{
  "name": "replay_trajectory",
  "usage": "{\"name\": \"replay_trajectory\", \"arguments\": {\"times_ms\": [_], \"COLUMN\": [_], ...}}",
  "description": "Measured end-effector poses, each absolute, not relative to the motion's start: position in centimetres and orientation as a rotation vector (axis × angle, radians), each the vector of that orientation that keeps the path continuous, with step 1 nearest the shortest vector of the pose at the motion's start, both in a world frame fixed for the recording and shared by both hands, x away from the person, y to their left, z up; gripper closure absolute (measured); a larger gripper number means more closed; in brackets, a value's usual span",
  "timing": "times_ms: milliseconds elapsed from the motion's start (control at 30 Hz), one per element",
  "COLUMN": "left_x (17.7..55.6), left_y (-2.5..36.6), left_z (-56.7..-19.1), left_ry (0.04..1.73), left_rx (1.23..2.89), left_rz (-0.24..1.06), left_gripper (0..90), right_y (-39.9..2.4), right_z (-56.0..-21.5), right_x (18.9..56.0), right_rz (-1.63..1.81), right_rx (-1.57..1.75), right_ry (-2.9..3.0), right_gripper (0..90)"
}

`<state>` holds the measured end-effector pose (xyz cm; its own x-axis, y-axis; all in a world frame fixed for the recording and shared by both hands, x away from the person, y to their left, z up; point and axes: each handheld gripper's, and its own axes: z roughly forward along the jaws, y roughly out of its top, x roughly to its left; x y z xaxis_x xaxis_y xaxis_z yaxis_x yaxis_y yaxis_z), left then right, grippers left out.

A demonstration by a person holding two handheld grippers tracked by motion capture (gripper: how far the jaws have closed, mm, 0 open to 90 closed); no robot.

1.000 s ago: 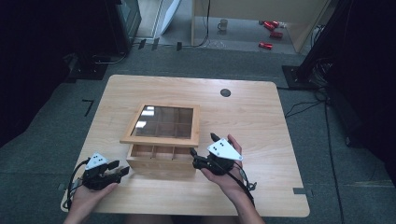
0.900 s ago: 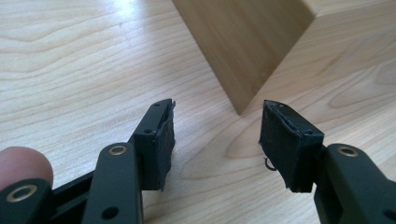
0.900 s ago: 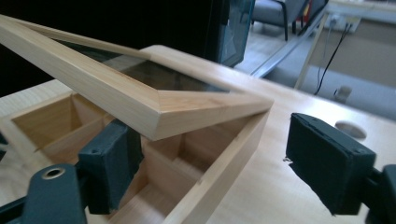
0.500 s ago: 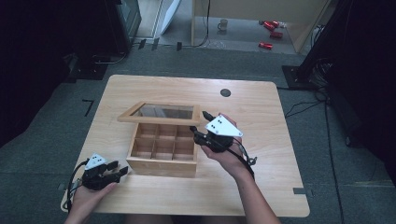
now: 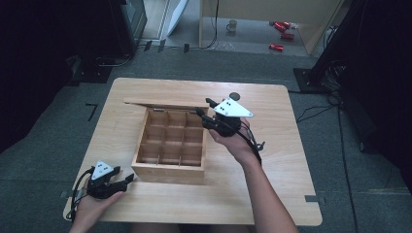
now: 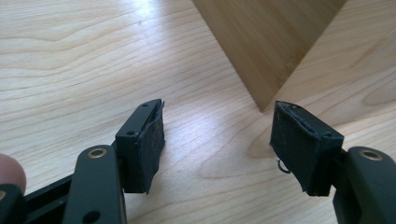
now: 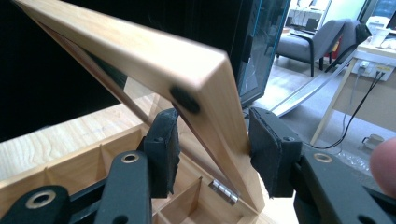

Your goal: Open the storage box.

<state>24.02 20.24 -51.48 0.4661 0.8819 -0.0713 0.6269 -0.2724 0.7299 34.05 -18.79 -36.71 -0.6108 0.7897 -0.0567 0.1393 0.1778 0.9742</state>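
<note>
right gripper (image 5: 203,112) raised over box (image 5: 170,141), jaws clamping lid (image 7: 140,56) edge; left gripper (image 5: 127,178) resting low, jaws wide, empty.

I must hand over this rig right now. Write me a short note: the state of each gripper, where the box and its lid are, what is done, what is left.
Right gripper: shut on the lid, gripping the side of its frame near the free corner, above the box's far right corner.
Left gripper: open, holding nothing, resting on the table just off the box's near left corner.
Wooden box: mid-table, with its divided compartments showing nothing inside.
Done: lid raised on its far-edge hinge, standing roughly upright.
Left: probably settle the lid fully open, then release it gently so it does not drop shut.
</note>
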Motion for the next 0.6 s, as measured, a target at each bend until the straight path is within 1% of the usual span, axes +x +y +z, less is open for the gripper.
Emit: {"name": "replay_trajectory", "arguments": {"times_ms": [167,267,600], "left_x": [23.8,23.9,23.9], "left_y": [20.5,20.7,20.8], "left_z": [-51.6,-51.6,-51.6], "left_ry": [1.269,1.28,1.298], "left_rx": [2.027,2.004,1.981], "left_rz": [0.545,0.528,0.517], "left_gripper": [34.9,34.8,34.9], "right_y": [-19.0,-19.1,-19.2], "right_z": [-37.2,-37.7,-38.4], "right_x": [35.8,37.1,39.6], "right_rz": [1.491,1.497,1.509], "right_rx": [0.916,0.944,1.029], "right_ry": [1.884,1.903,1.916], "right_gripper": [55.0,54.2,54.4]}}
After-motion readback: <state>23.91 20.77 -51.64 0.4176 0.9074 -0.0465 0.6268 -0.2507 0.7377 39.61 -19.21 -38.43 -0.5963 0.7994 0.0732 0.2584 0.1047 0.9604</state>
